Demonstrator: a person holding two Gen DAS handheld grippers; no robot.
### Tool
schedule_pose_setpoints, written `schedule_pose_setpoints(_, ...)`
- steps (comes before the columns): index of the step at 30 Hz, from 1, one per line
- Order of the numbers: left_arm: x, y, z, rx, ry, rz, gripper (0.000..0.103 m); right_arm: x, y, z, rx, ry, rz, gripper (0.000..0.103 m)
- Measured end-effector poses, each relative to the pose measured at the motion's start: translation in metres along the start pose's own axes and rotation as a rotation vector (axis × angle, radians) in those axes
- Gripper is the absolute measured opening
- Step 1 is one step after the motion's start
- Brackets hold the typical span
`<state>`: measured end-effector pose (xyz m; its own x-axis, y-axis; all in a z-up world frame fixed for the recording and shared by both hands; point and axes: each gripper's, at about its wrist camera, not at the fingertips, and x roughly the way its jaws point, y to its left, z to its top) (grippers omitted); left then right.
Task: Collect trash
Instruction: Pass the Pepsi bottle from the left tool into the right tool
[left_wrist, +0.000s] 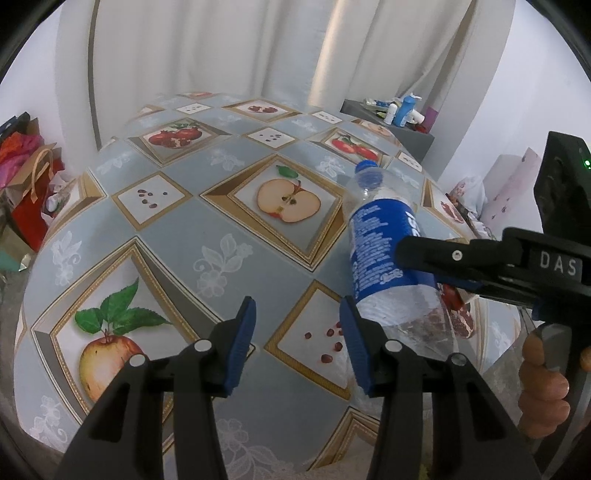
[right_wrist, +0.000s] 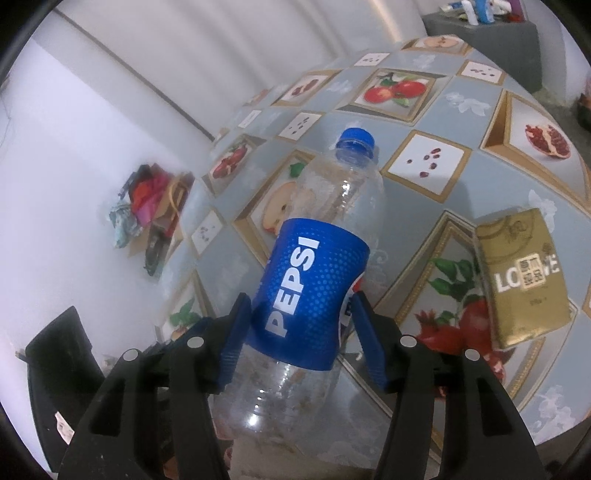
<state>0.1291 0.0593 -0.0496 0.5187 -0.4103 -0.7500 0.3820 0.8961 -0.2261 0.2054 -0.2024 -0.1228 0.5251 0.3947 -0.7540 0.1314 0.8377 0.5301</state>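
Observation:
An empty clear Pepsi bottle with a blue label and blue cap is held in my right gripper, whose blue pads press its label from both sides. It is lifted above the table, cap pointing away. In the left wrist view the bottle shows at the right, with the right gripper clamped on it. My left gripper is open and empty just left of the bottle's base. A gold carton lies on the table to the right of the bottle.
The table wears a grey-blue fruit-print cloth. A grey stand with small bottles is behind it. Bags and coloured clutter sit on the floor at the left. White curtains hang behind. A black object is at the lower left.

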Motion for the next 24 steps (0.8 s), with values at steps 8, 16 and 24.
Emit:
schedule_pose_setpoints(8, 0.001, 0.003, 0.000, -0.002, -0.002, -0.017, 0.045, 0.008, -0.003, 0.006, 0.056, 0.017, 0.023, 0.055)
schedule_pose_setpoints(16, 0.003, 0.004, 0.002, -0.004, -0.005, -0.019, 0.045, 0.021, 0.001, 0.011, 0.073, 0.036, 0.035, 0.058)
schedule_pose_setpoints(24, 0.003, 0.009, 0.004, -0.008, -0.004, -0.012, 0.045, 0.029, 0.001, 0.013, 0.071, 0.058, 0.070, 0.055)
